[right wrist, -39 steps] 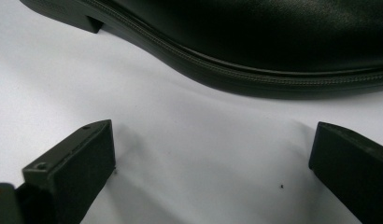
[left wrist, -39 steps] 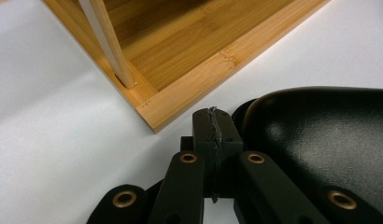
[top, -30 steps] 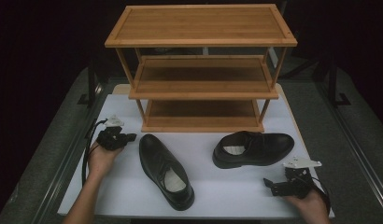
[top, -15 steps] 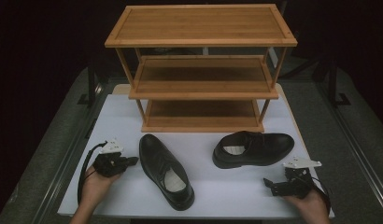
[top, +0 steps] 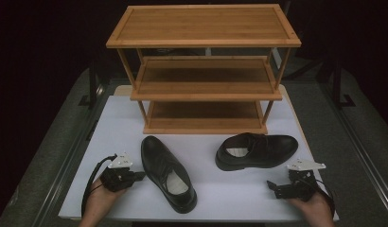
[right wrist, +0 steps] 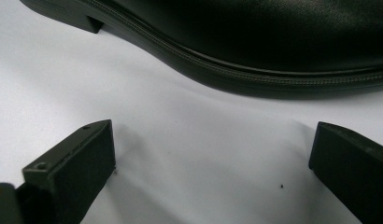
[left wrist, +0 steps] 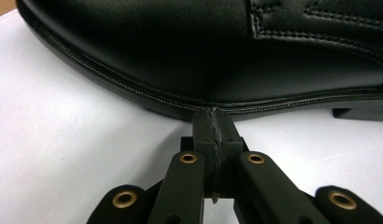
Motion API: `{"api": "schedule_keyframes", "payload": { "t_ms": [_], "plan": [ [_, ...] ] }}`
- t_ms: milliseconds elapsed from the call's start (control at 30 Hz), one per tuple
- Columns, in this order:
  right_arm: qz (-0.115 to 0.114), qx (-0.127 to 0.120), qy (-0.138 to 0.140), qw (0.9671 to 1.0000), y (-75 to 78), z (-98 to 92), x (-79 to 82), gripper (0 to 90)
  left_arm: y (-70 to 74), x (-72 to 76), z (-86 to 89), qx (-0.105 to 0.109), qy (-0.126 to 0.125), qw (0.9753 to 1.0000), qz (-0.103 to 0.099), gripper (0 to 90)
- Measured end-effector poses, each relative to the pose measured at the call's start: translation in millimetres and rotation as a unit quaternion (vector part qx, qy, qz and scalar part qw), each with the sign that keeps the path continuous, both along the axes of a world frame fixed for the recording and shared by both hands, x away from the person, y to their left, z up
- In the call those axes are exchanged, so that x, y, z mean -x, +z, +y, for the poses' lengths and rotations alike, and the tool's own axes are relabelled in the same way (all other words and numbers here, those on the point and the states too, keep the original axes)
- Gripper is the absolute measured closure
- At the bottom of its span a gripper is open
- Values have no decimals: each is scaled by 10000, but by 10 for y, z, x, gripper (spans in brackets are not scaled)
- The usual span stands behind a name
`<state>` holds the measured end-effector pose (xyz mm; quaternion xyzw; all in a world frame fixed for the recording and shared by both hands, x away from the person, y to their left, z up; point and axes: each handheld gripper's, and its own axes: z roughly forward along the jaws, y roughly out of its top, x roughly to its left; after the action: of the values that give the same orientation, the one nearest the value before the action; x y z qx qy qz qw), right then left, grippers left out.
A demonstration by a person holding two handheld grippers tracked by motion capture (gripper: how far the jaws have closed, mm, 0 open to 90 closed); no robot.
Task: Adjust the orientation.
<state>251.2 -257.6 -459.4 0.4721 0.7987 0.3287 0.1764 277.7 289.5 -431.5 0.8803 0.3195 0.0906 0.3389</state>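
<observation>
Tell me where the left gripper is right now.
In the high view the left gripper sits at the table's near-left edge, jaws shut, tips beside the left shoe.

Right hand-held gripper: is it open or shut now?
Open. The right hand-held gripper has its jaws far apart, bare white table between them.

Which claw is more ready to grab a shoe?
Probably the right claw: its jaws stand wide open facing the right shoe. The left claw is shut, tip close against the left shoe.
</observation>
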Motion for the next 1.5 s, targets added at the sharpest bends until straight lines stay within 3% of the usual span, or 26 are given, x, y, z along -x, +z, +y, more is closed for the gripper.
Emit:
{"api": "schedule_keyframes", "payload": {
  "t_ms": [333, 667, 1000, 1500],
  "plan": [
    [4, 0, -1, 10000, 0, 1, -1, 0, -5, -22, -38, -102, -57, 9999, -19, 900],
    [5, 6, 1, 10000, 0, 1, -2, 0, -2, -141, -80, -106, -118, 9999, 30, 900],
    [5, 3, 2, 10000, 0, 1, -3, 0, -5, -318, -211, -102, -170, 9998, 36, 900],
    [-6, 4, 8, 10000, -2, 0, -4, 0, 8, -508, -481, -291, -307, 9991, -60, 900]
  ]
}}
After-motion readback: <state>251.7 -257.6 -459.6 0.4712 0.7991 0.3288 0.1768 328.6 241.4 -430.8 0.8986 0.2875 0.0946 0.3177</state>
